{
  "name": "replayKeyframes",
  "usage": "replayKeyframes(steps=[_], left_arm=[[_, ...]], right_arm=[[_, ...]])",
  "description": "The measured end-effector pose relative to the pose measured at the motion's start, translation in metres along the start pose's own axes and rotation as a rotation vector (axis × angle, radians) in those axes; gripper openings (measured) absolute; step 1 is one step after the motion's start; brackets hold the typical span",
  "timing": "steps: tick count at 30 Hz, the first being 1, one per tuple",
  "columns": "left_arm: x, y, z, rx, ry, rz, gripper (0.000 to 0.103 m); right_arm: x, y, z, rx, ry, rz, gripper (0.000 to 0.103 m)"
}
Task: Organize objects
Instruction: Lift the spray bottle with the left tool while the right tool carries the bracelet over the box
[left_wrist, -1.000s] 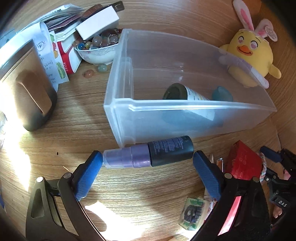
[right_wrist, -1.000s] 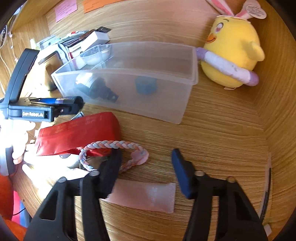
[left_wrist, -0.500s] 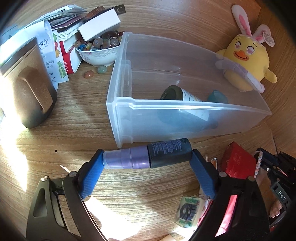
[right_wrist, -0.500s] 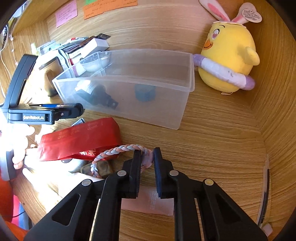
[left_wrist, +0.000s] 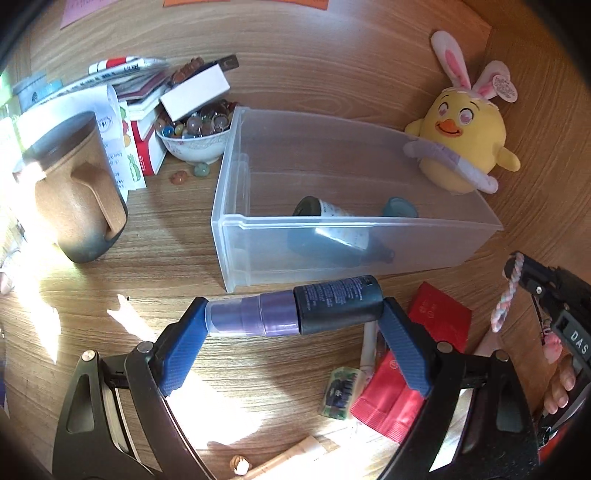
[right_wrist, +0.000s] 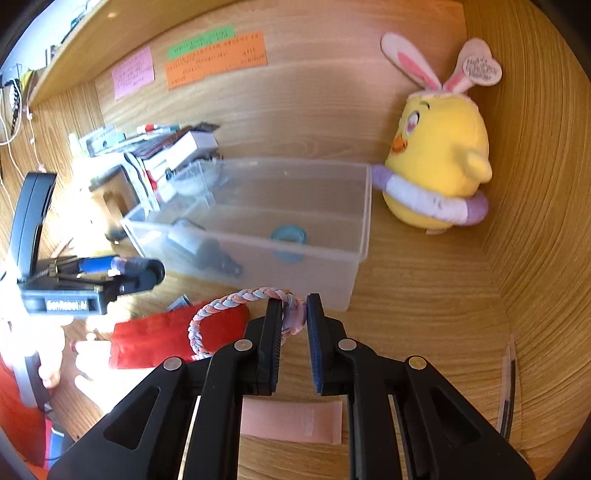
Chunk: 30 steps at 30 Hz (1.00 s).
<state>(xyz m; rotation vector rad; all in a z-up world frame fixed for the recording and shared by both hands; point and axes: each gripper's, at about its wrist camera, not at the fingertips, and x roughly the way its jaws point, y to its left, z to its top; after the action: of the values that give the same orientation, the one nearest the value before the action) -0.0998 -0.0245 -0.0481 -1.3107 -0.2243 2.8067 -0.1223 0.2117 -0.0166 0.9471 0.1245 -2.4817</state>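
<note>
Left wrist view: left gripper pinches the bottle endwise, so it may squirt out; right gripper clamps the cord, which could snag the bin.

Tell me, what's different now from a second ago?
The left gripper closed on the spray bottle end to end and lifted it. The right gripper shut on the braided bracelet and raised it off the desk. The clear bin, its contents and the plush chick stayed put.
</note>
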Motion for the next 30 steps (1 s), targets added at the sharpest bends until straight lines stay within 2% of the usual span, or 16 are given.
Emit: replayKeyframes(steps=[13,30], left_arm=[[-0.038,-0.019,0.016,0.057,-0.138,-0.009,0.091],[-0.047,-0.027,0.055,0.071,-0.212,-0.019,0.091]], right_arm=[[-0.006,0.013,0.032,0.017,-0.089,0.038,0.012],[-0.004,0.012,0.074,0.016,-0.158,0.033,0.012]])
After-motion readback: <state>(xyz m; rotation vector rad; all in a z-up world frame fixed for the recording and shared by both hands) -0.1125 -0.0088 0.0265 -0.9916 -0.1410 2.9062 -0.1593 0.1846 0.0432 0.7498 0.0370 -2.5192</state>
